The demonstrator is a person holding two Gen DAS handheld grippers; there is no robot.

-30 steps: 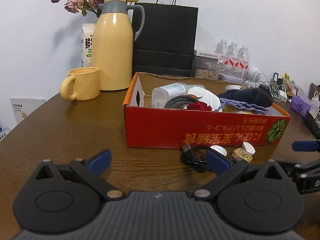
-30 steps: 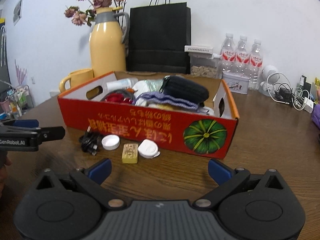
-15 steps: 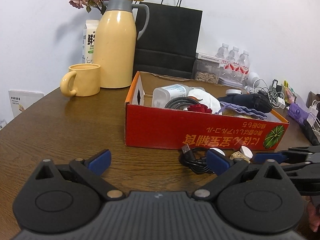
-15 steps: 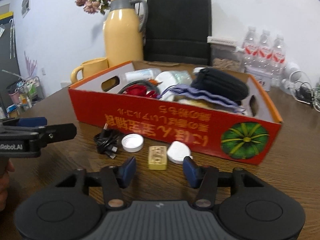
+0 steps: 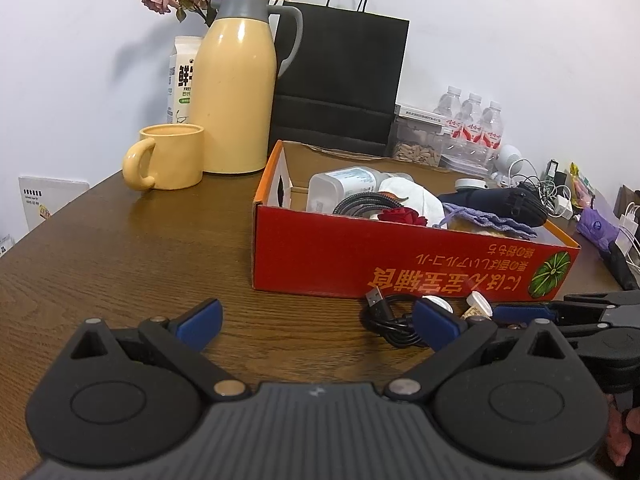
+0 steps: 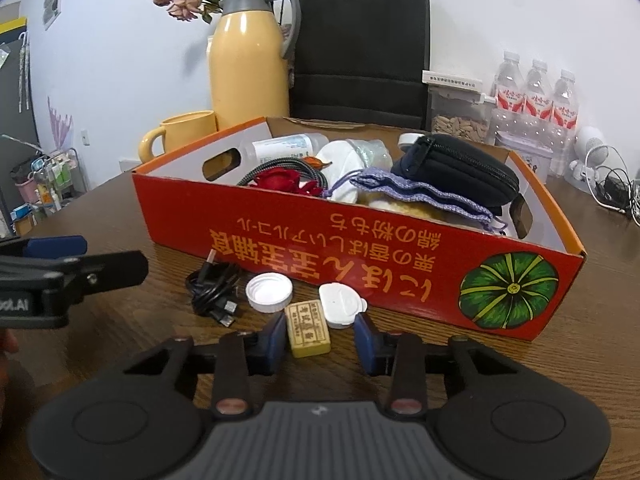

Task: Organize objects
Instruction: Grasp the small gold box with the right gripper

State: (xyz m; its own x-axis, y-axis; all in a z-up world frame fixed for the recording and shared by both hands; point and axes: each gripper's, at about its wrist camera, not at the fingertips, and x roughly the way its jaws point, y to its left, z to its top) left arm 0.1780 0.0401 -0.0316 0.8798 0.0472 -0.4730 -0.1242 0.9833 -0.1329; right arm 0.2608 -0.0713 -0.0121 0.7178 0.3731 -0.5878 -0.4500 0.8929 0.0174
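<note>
Block (image 6: 307, 329), a small tan wooden one with stamped characters on top, lies flat on the desk (image 6: 560, 380) just in front of the red box (image 6: 360, 256), and the right gripper (image 6: 321, 338) has its blue pads on either side of it. Jaws have just been closing and are now fairly narrow, block between them. Left pad looks right up against the block's edge; the right pad still shows a sliver of gap, so it's not clamped yet as far as I can see. Block's long axis runs away from the gripper toward the box, tilted slightly to the left.

Touching the block's far right corner is a white cap (image 6: 340, 305) with a little tab. Another round white lid (image 6: 269, 292) sits just left of that, and a coiled black cable (image 6: 214, 292) lies further left, its plug pointing at the box.

Left gripper (image 5: 316, 322) hovers over the desk on the near side, wide open, nothing in it. Cable is near its right pad.

Box is full already: pouch (image 6: 456, 170), purple bag (image 6: 424, 196), red rose (image 6: 280, 179), bottle (image 6: 280, 148).
</note>
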